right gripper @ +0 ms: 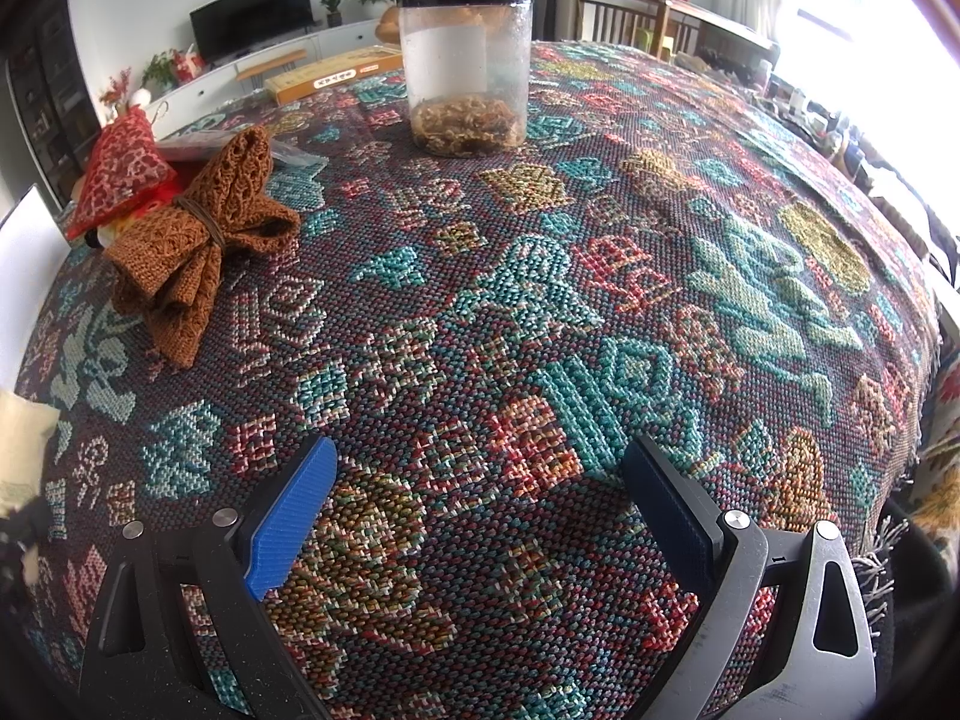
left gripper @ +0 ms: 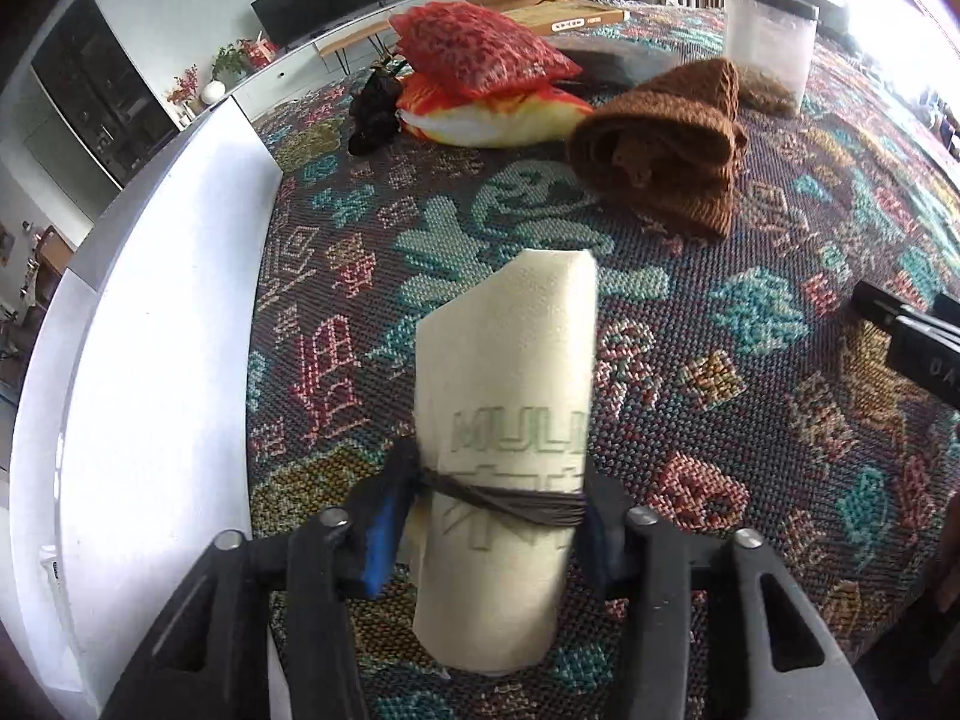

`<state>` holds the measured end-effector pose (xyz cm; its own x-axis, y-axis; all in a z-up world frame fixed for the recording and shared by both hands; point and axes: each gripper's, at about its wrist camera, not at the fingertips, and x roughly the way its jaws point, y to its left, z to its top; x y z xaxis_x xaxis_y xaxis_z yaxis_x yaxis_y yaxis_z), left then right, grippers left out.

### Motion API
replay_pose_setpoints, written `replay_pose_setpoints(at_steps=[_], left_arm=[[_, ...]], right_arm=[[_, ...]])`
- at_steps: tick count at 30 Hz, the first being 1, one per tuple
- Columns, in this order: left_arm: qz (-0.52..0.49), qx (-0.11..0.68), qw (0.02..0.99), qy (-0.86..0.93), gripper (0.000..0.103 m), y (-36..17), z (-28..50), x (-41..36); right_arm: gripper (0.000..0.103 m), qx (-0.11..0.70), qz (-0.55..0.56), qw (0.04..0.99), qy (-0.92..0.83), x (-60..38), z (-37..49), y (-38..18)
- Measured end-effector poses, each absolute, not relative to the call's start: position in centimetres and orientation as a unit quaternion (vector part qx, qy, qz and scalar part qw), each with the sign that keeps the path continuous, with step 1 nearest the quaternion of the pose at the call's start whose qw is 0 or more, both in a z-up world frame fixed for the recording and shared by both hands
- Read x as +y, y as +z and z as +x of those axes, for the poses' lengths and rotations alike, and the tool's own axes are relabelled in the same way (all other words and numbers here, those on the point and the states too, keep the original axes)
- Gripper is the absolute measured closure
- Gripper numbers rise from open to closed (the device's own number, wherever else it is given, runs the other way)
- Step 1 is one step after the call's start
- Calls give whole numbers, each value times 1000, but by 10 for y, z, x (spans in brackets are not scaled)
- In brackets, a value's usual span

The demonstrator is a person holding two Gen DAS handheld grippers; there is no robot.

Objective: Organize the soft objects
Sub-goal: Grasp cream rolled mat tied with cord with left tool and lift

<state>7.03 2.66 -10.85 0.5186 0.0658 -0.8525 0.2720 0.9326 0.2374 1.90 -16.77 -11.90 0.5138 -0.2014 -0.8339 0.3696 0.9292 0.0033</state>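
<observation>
Left gripper: clamped on a rolled cream cloth, blue pads pressed to both sides of the roll at the dark band tied round it. Roll upright at lower centre of the left wrist view, green lettering partly legible, top edge ending mid-frame. Cannot tell whether the base of the roll touches the patterned tablecloth beneath.

Right gripper: fingers wide apart, nothing between them, only tablecloth weave visible in the gap. Lower centre of the right wrist view. Contact with the cloth surface: cannot tell. Part of this gripper seen also at the right edge of the left wrist view, well apart from the roll.

Other soft items:
- Brown knitted bundle, tied round the middle, lying on the tablecloth at left of the right wrist view; upper right of centre in the left wrist view.
- Red patterned cushion stacked on an orange and white cushion, upper centre of the left wrist view, just beside the knitted bundle.

Clear jar with black lid, upper centre of the right wrist view, brownish material in the bottom. White panel along the left of the left wrist view.
</observation>
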Motion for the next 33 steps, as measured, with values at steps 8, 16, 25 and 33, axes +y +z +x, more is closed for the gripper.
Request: replay_pose_setpoints(at_steps=[8,16,25,33], left_arm=[[66,507,853,-105,0,-124,89,39],[51,467,877,-106,0,-127,89,42],[48,461,880,-103,0,-127,89,43],[46,459,881,-100,0,-128,86,43]], right_arm=[[5,464,91,865,-165,-168,19,-119],[5,464,91,866,-165,-168,19,-119],[5,464,91,866,-165,-168,18,-119],[5,464,91,866,-165,-168,18,-119]])
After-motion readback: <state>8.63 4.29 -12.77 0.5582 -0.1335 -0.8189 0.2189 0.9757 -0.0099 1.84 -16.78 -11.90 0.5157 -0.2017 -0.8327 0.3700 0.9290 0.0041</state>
